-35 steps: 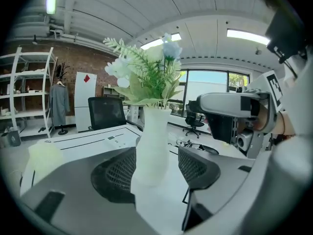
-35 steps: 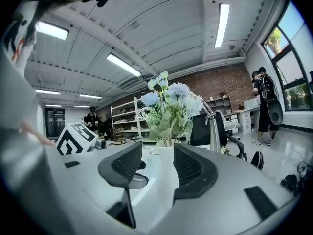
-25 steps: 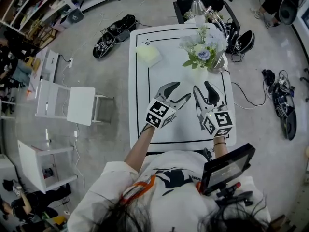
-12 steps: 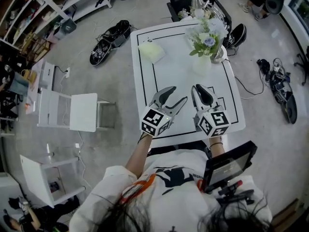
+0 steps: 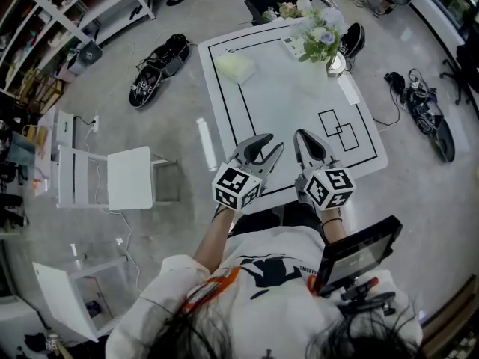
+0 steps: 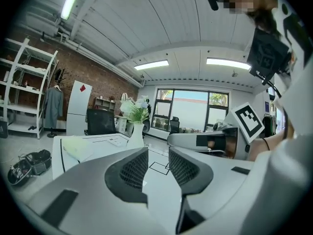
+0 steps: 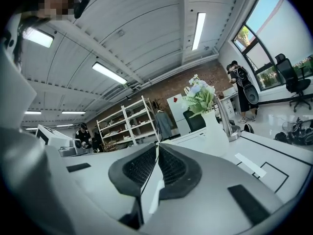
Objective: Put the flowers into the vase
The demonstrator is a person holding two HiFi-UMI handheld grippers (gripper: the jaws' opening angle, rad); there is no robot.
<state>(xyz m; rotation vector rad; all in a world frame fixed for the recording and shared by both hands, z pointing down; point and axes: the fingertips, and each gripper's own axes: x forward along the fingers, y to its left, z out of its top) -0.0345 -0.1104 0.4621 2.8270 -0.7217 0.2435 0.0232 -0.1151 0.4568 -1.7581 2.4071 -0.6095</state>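
Both forearms reach out from the person's body, and the two grippers are held side by side above the near edge of the white table (image 5: 284,103), pointing across it and only slightly downward. The left gripper (image 5: 271,146) angles a little toward the right one, and its marker cube (image 5: 236,188) sits over the hand. The bare left forearm (image 5: 217,230) runs back to the sleeve. The right gripper (image 5: 305,139) points more nearly straight ahead, and only a banded wrist (image 5: 334,219) shows behind its cube (image 5: 329,188).

In the left gripper view, the left gripper (image 6: 158,151) has just been closing. Its ribbed pads (image 6: 134,168) stand partly apart with only bare tabletop showing in the gap, so it grasps nothing. In the right gripper view, the right gripper (image 7: 157,148) has also just been closing. Its pads (image 7: 173,168) are now clenched tip to tip, with nothing caught between them.

The flowers (image 5: 322,32) already stand upright in the white vase (image 6: 136,136), at the far end of the table. They are well ahead of both sets of fingertips and touch neither. Seen along the left fingers, the vase is just left of the gap. Seen along the right fingers, the vase (image 7: 215,124) and its blooms (image 7: 199,98) rise to the right of the closed tips. A pale yellow-green cloth (image 5: 234,67) lies far ahead of the left fingers, to their left.
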